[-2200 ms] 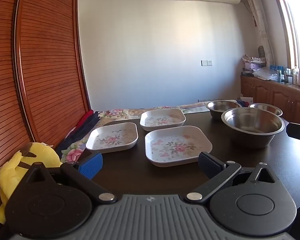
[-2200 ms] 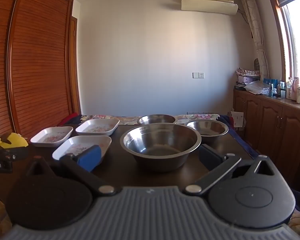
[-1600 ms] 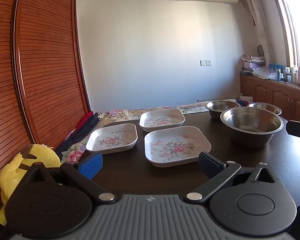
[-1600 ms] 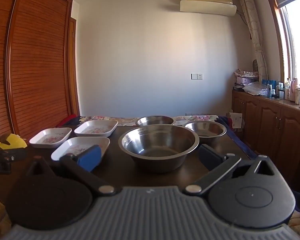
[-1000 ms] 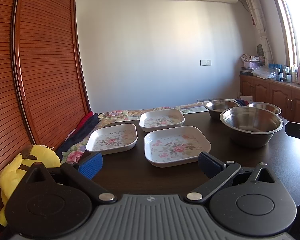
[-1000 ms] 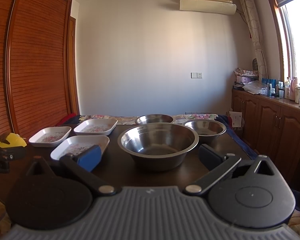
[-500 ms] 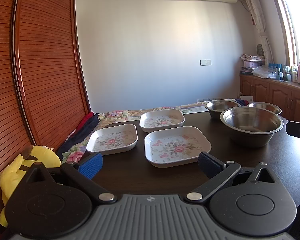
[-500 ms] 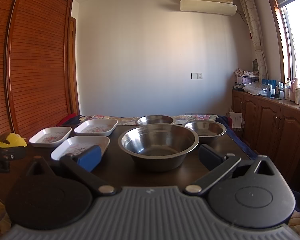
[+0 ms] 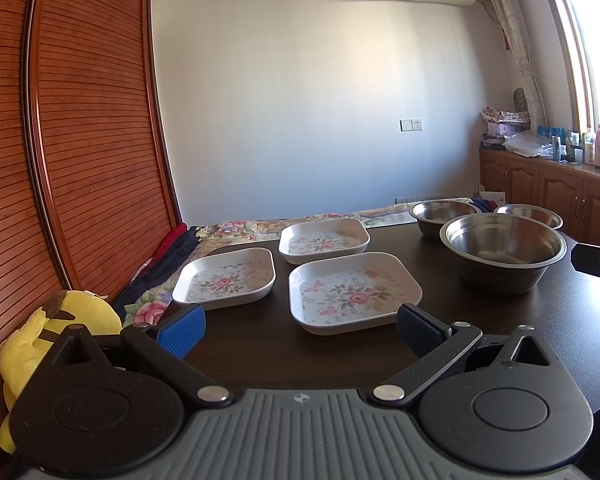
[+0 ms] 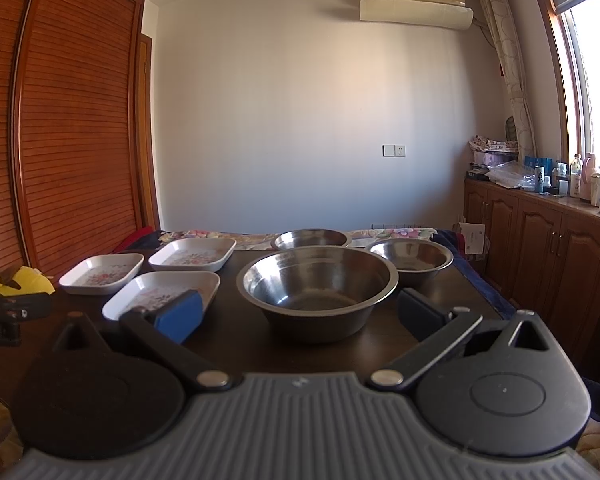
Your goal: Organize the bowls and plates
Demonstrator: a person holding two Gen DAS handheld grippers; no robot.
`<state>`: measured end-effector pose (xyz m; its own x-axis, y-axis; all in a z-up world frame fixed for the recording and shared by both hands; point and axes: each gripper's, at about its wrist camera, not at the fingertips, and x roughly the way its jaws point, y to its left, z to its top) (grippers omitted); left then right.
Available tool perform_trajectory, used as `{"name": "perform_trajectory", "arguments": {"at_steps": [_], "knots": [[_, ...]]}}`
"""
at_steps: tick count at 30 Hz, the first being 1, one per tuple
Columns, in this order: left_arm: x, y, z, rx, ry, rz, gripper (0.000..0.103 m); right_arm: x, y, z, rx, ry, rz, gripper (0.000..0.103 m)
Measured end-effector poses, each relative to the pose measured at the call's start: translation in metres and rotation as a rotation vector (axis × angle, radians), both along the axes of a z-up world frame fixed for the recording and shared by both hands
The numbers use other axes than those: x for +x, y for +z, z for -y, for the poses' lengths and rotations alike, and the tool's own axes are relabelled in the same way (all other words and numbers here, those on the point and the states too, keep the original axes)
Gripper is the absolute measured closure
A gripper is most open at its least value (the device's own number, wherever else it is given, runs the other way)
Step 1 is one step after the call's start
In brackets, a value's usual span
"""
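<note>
Stock on the dark counter (image 9: 520, 320) — as I read it from my station:

- Three floral plates: near plate (image 9: 354, 296), left plate (image 9: 226, 282), far plate (image 9: 324, 240). All flat, apart, unstacked.
- Three steel bowls: big bowl (image 10: 318, 284) nearest, two small bowls (image 10: 412, 258) behind it, unnested.
- Left hand-held gripper (image 9: 300, 326): fingers spread wide, nothing held, facing the near plate.
- Right hand-held gripper (image 10: 298, 314): fingers spread wide, nothing held, facing the big bowl.

Nothing is sorted yet, I judge.

Risks: a thin plate rim could slip from the pads and clatter down; steel walls look slick, so a tilted bowl may slide out; the two grippers work close together — they could collide.
</note>
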<state>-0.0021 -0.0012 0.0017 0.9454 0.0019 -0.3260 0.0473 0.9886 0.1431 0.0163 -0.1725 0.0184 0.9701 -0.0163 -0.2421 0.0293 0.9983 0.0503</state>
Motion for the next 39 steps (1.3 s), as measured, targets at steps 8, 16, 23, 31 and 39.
{"name": "perform_trajectory", "arguments": {"at_steps": [8, 16, 23, 31, 39], "knots": [[0.0, 0.0, 0.0, 0.002, -0.001, -0.002, 0.0, 0.0, 0.0, -0.001, -0.003, 0.001, -0.002, 0.0], [0.0, -0.005, 0.001, 0.002, -0.003, -0.011, 0.0, 0.002, -0.002, -0.004, -0.006, 0.002, -0.006, 0.0], [0.004, -0.011, -0.002, -0.003, 0.0, -0.032, 0.0, 0.006, -0.007, -0.006, -0.005, 0.009, -0.018, 0.0], [0.02, -0.02, -0.01, -0.001, -0.005, -0.078, 0.0, 0.016, -0.016, -0.017, -0.019, 0.072, -0.048, 0.0], [0.054, -0.022, -0.023, -0.002, -0.016, -0.116, 0.0, 0.043, -0.011, -0.037, -0.057, 0.178, -0.069, 0.0]]}}
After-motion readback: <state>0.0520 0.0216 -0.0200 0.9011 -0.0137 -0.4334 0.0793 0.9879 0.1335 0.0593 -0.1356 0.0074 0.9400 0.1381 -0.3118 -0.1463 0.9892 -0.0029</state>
